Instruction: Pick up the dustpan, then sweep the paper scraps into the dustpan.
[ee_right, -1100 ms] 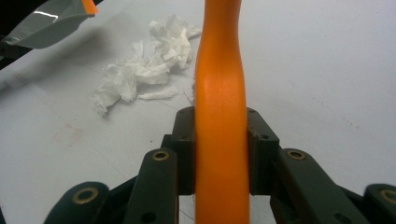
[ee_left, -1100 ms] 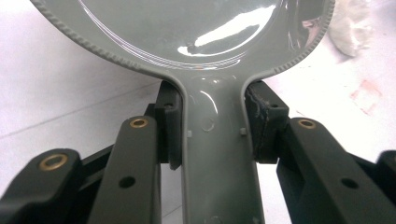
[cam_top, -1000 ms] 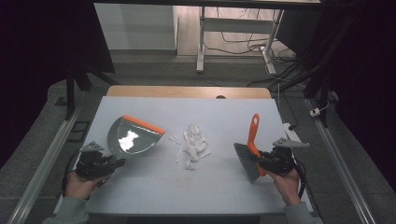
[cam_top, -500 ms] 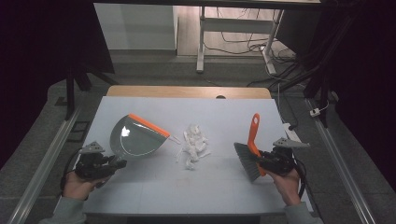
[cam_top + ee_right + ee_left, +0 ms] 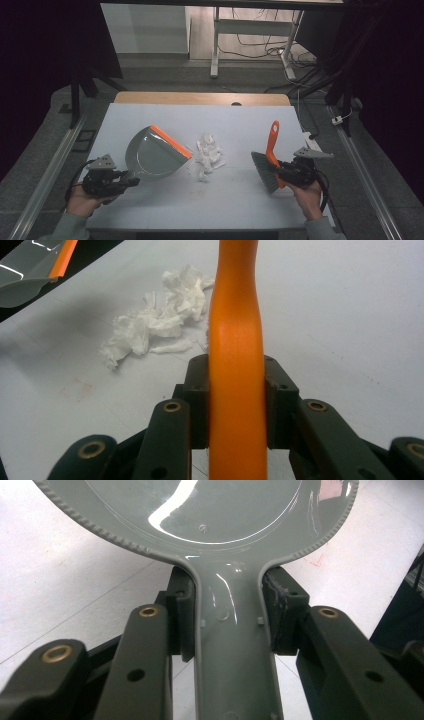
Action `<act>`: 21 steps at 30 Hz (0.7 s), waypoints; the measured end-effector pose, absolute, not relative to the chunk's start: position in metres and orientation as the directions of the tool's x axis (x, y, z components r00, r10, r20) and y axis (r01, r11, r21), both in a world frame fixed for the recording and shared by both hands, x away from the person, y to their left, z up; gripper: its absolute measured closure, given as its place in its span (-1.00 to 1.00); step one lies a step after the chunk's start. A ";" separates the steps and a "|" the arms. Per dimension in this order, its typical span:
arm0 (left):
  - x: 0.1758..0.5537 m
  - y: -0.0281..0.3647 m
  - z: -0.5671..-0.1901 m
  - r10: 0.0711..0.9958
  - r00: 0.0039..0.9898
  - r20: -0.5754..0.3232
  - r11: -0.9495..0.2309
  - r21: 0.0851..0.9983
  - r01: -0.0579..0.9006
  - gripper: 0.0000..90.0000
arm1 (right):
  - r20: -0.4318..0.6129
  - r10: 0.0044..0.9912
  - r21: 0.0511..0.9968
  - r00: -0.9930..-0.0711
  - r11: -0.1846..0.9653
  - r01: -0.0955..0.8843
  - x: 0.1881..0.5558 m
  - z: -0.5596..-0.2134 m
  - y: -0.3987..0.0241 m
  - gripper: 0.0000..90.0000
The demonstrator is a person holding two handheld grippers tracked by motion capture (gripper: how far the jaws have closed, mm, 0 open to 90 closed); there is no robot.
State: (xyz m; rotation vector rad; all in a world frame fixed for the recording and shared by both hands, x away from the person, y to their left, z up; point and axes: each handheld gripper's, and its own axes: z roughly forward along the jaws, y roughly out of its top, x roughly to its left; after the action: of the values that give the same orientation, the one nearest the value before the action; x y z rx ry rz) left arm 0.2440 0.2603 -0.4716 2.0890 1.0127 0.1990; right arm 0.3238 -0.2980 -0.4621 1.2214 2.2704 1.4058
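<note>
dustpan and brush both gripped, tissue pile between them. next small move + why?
Probably sweep the brush in the right gripper leftward into the crumpled tissue. The dustpan, held by the left gripper, already has its orange lip beside the pile, while the bristles stand apart from it on the far side.

Nothing readable from where I'm sitting, honestly. I checked the glossy grey plastic dustpan [image 5: 210, 515], the smooth orange plastic brush handle [image 5: 236, 365] and the white tabletop [image 5: 240, 125], and I can't find a single letter, number, logo or label on any of them.
</note>
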 end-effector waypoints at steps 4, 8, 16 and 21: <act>0.243 0.261 -0.470 0.711 0.677 -0.190 -0.371 0.716 0.591 0.38 | 0.238 0.734 0.818 -0.636 0.202 0.539 0.324 -0.462 -0.298 0.56; 0.243 0.261 -0.469 0.700 0.689 -0.189 -0.384 0.713 0.587 0.38 | 0.237 0.732 0.821 -0.638 0.201 0.535 0.324 -0.461 -0.299 0.56; 0.241 0.261 -0.468 0.667 0.719 -0.196 -0.425 0.692 0.584 0.38 | 0.237 0.732 0.822 -0.639 0.200 0.534 0.324 -0.461 -0.298 0.56; 0.240 0.260 -0.470 0.659 0.725 -0.199 -0.440 0.680 0.587 0.38 | 0.233 0.730 0.826 -0.642 0.200 0.527 0.324 -0.459 -0.296 0.56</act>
State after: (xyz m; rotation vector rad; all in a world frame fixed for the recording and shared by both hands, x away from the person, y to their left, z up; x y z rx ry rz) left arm 0.2404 0.2601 -0.4700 2.1627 0.9388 0.1215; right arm 0.3243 -0.2965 -0.4586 1.2076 2.2615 1.4195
